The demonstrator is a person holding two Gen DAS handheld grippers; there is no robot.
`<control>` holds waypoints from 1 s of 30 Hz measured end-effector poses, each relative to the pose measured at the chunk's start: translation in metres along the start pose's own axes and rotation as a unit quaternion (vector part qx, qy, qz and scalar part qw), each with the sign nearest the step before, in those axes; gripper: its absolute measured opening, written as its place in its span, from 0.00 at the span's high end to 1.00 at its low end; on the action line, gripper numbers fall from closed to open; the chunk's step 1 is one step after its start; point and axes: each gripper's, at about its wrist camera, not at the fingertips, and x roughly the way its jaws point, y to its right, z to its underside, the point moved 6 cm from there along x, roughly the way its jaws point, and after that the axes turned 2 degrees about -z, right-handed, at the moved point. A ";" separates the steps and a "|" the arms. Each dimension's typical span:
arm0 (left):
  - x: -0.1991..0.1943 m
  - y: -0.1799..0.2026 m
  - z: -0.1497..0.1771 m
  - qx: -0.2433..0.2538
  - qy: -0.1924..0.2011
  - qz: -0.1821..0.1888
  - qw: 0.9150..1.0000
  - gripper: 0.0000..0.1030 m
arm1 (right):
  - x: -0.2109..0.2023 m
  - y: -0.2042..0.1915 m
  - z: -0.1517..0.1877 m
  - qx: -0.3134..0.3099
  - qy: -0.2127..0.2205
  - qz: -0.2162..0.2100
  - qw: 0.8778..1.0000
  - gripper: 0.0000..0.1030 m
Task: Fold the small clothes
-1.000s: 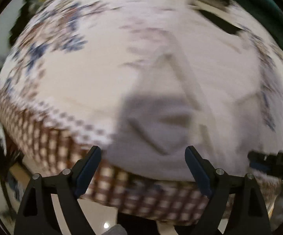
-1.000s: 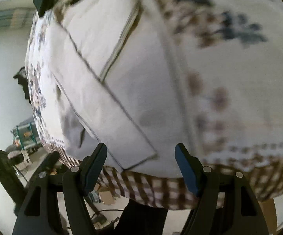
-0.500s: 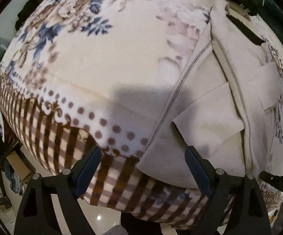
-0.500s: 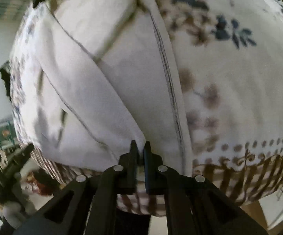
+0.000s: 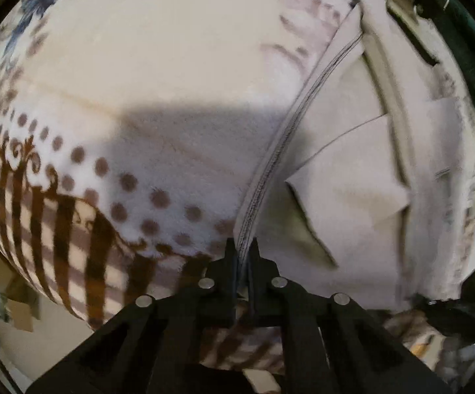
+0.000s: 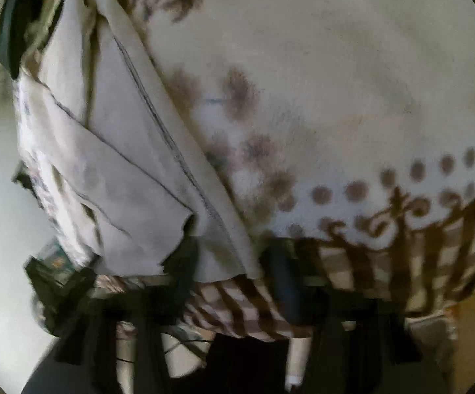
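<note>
I have the left claw (image 5: 243, 256) pressed together on the stitched hem of the pale garment (image 5: 352, 177), right at its near edge, so the corner can be lifted without dragging the floral blanket (image 5: 158, 65) beneath. The garment lies spread on that blanket, partly folded, with a flap doubled over its middle. In the right wrist view the right claw (image 6: 234, 282) is blurred; its dark fingers (image 6: 281, 282) look parted around the garment's near corner, though I judge it clamped on the cloth. With both near corners pinched, I expect to fold them away from me.
</note>
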 end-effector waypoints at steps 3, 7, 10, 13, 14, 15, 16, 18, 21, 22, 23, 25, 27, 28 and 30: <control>-0.020 -0.010 -0.006 -0.039 -0.007 0.043 0.998 0.97 | -0.008 -0.005 0.007 0.023 0.006 -0.043 0.999 0.96; -0.038 -0.031 -0.015 -0.088 0.000 0.082 0.993 0.97 | -0.020 0.006 0.005 0.095 0.007 -0.111 0.989 0.96; -0.030 -0.036 -0.009 -0.069 -0.001 0.053 0.996 0.97 | -0.022 0.020 -0.003 0.090 0.011 -0.069 0.993 0.96; -0.019 -0.032 0.000 -0.047 -0.012 0.020 0.999 0.94 | -0.032 0.032 -0.017 0.050 0.009 0.007 0.999 0.96; -0.016 -0.033 0.005 -0.045 -0.014 0.019 0.999 0.94 | -0.029 0.030 -0.017 0.033 0.005 0.028 0.999 0.96; -0.013 -0.036 0.010 -0.049 -0.019 0.021 0.998 0.94 | -0.025 0.027 -0.017 0.019 -0.003 0.042 0.999 0.95; -0.012 -0.039 0.015 -0.059 -0.021 0.026 0.998 0.91 | -0.022 0.020 -0.017 0.013 -0.009 0.038 0.999 0.92; -0.012 -0.048 0.024 -0.081 -0.021 0.040 0.996 0.78 | -0.021 0.013 -0.018 0.005 -0.013 0.019 1.000 0.72; -0.005 -0.056 0.030 -0.110 -0.027 0.075 0.991 0.45 | -0.013 0.003 -0.021 0.002 -0.015 0.004 1.000 0.48; -0.005 -0.059 0.032 -0.114 -0.030 0.080 0.990 0.45 | -0.006 -0.004 -0.021 0.003 -0.020 0.003 1.000 0.48; -0.002 -0.057 0.032 -0.113 -0.034 0.085 0.989 0.45 | 0.002 -0.006 -0.021 0.004 -0.032 -0.002 0.999 0.48; -0.001 -0.051 0.030 -0.101 -0.033 0.091 0.990 0.45 | 0.014 -0.009 -0.023 0.010 -0.044 -0.007 0.999 0.48; 0.001 -0.044 0.027 -0.080 -0.034 0.088 0.992 0.45 | 0.024 -0.011 -0.027 0.012 -0.049 -0.010 0.999 0.48; 0.001 -0.040 0.025 -0.064 -0.031 0.075 0.995 0.47 | 0.027 -0.010 -0.026 0.012 -0.048 -0.012 0.999 0.48; 0.000 -0.032 0.024 -0.032 -0.022 0.048 0.998 0.68 | 0.029 -0.015 -0.027 0.016 -0.034 -0.020 0.999 0.51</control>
